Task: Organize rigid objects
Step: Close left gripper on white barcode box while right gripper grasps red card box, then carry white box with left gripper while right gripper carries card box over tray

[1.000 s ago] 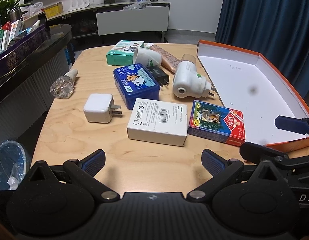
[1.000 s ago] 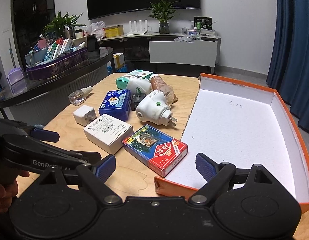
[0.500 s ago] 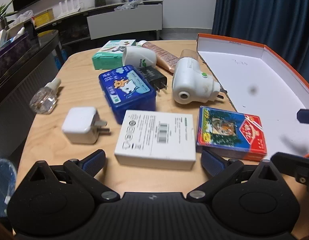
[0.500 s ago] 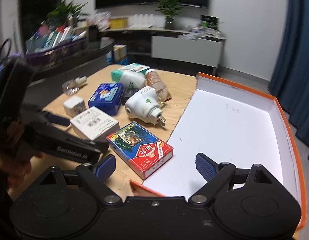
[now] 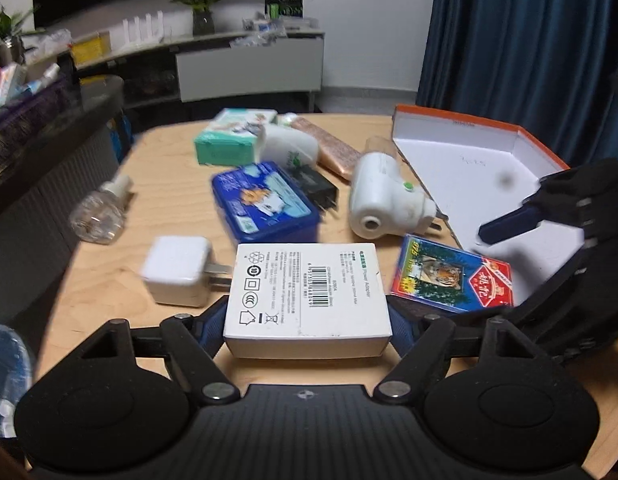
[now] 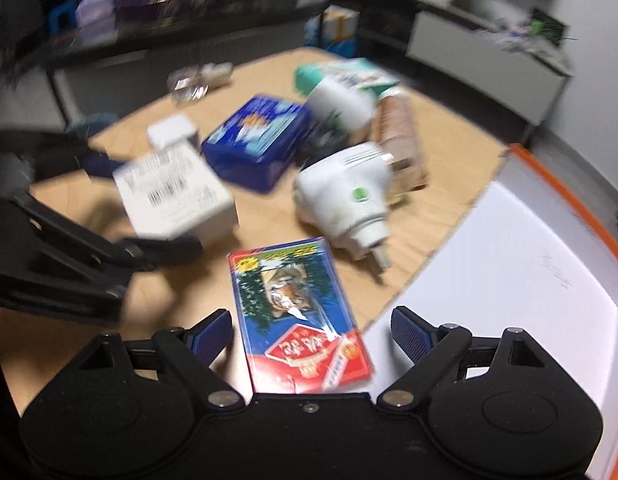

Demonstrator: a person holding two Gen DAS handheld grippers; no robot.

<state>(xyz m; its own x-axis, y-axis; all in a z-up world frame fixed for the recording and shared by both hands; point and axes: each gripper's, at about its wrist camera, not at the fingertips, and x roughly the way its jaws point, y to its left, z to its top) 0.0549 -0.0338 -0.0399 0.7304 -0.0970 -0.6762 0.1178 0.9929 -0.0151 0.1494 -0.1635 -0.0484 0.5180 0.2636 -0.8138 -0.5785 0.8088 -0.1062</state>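
The left gripper [image 5: 307, 322] is closing around the white box [image 5: 307, 290] at the table's near edge; it should clamp squarely. The right gripper [image 6: 311, 336] gapes over the card pack [image 6: 301, 320].

My room is dim, lit evenly from overhead with soft shadows. My right wrist view is smeared by motion blur; both views bend and darken at the corners.
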